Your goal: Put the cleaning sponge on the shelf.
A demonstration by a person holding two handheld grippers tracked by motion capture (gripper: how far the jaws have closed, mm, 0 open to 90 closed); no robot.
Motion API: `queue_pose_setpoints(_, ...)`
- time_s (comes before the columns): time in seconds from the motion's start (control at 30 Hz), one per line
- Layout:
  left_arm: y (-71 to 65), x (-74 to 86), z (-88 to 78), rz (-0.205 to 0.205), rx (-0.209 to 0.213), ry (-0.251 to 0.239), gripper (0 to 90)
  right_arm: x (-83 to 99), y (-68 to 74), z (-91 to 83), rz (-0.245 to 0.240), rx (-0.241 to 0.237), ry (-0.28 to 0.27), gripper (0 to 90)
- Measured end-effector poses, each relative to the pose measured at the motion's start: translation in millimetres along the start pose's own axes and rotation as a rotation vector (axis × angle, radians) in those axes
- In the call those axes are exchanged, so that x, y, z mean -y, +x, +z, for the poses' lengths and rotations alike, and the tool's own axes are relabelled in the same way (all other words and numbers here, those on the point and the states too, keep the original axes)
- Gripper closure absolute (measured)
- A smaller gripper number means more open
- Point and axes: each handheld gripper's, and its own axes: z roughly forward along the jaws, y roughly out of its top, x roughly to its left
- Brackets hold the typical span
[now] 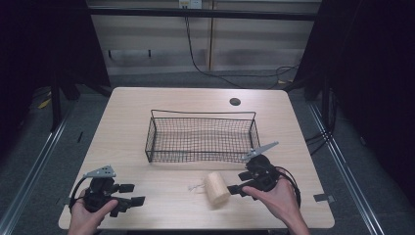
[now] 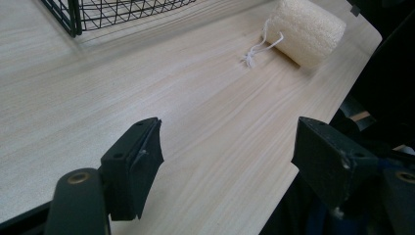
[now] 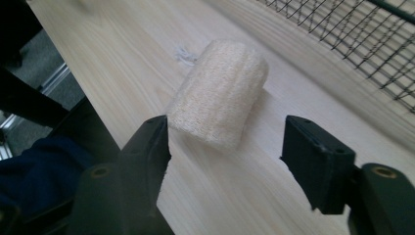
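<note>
No legible text, label, brand, number or sign anywhere in frames.

We see a pale wood-grain bench (image 1: 147, 127), smooth and matt; a rough, fibrous loofah roll (image 1: 216, 189) with a white string loop (image 2: 259, 46); a black wire-mesh basket (image 1: 202, 138); matt black plastic hand-held gripper (image 3: 225, 147) jaws.

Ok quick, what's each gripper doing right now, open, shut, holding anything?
Left gripper: open, nothing between its jaws, bare table ahead.
Right gripper: open, holding nothing; the loofah roll lies on the table just ahead of its jaws.
</note>
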Motion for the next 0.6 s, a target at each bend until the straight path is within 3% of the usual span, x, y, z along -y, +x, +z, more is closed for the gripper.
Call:
queue_pose_setpoints(0.27, 0.0, -0.1, 0.2, -0.001, 0.0, 0.001, 25.5, -19.3, 5.8, 16.4, 0.003, 0.007, 0.094, 24.3)
queue_pose_setpoints(0.37, 0.1, -0.1, 0.2, 0.002, 0.004, 0.006, 25.4, -25.7, 5.8, 19.9, 0.017, 0.021, 0.105, 23.0)
queue_pose_setpoints(0.6, -0.4, -0.3, 0.6, 0.003, 0.006, 0.011, 25.2, -37.3, 6.7, 32.3, 0.053, 0.014, 0.196, 24.9)
